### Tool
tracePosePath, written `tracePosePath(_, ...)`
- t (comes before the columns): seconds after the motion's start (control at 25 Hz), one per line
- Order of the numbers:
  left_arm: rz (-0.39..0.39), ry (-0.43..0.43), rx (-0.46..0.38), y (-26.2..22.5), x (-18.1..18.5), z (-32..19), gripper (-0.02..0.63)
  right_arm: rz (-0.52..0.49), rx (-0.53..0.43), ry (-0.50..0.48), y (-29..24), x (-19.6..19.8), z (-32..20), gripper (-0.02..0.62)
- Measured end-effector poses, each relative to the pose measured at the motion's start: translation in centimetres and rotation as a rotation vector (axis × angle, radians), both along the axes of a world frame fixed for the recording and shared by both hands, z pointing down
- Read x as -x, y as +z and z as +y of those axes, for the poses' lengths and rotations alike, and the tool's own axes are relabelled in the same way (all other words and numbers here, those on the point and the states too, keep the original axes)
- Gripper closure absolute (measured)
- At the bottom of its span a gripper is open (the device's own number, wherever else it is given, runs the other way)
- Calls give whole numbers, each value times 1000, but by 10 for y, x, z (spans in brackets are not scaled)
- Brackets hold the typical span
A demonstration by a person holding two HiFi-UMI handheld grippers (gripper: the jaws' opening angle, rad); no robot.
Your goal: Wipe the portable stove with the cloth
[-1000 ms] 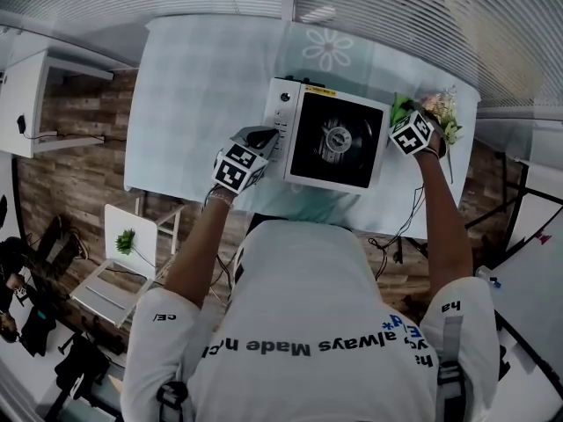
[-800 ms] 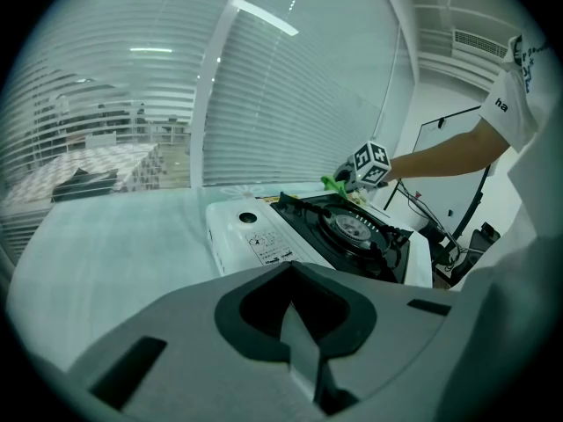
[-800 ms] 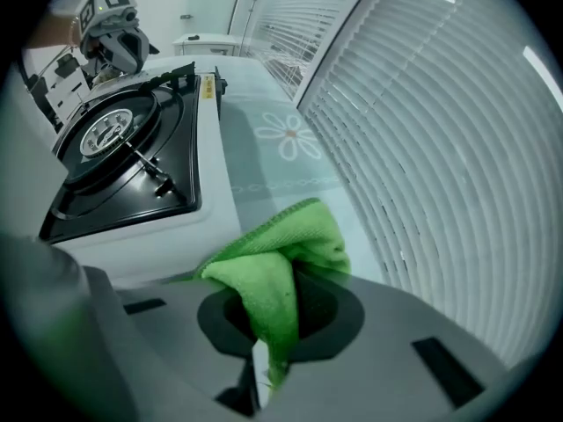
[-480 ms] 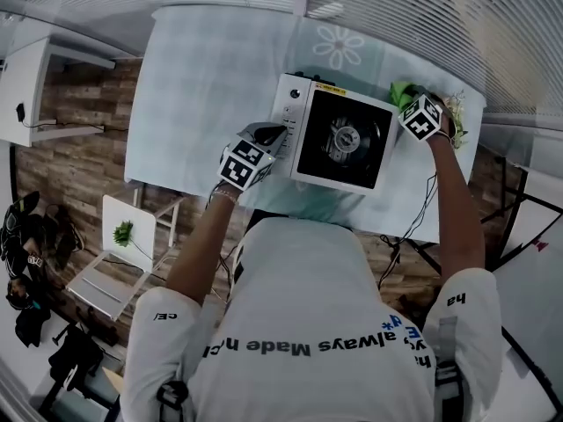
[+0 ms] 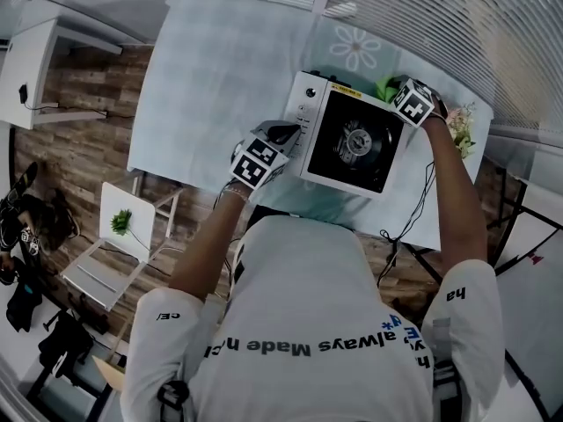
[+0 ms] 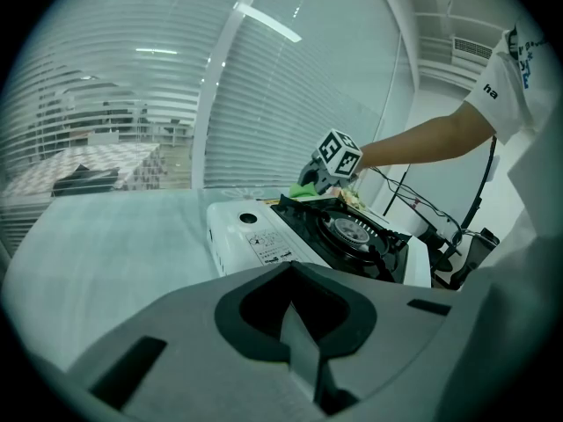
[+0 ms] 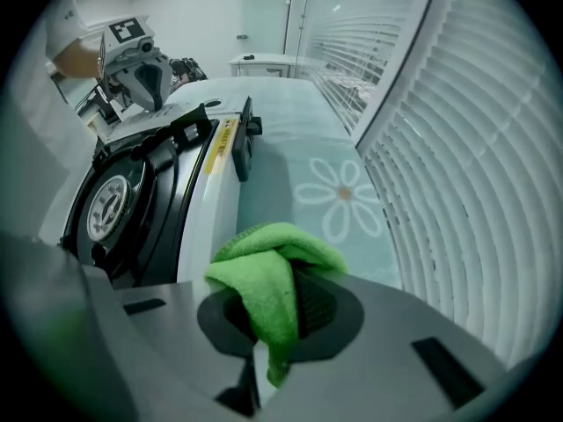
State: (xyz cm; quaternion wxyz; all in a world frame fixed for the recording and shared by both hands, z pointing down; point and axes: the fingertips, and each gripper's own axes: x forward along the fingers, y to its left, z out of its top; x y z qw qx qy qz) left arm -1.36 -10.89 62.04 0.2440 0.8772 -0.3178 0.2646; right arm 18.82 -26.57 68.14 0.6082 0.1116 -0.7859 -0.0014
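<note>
Pale table (image 5: pixel 229 77) below blinds (image 5: pixel 422 16), with plank floor (image 5: pixel 88 130) at 9 o'clock. On the table, white stove (image 5: pixel 310 121) with black burner well. At its 9 o'clock, left gripper (image 5: pixel 283 133): jaws pressed together, nothing between, parked by the knob end as before. At its 1 o'clock, right gripper (image 5: pixel 396 92): jaws clamped on green cloth (image 7: pixel 273 280), bunched over the white far rim. A second ago down at 3 o'clock beside the flowers (image 5: pixel 462 126); now up at the far corner, flowers apart at 4 o'clock.
</note>
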Motion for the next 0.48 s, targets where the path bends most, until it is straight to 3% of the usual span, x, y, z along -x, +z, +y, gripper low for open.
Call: tracePosePath(0.48, 26, -1, -2, -1, 1, 0, 595, -42, 23, -59, 2, 75, -6, 569)
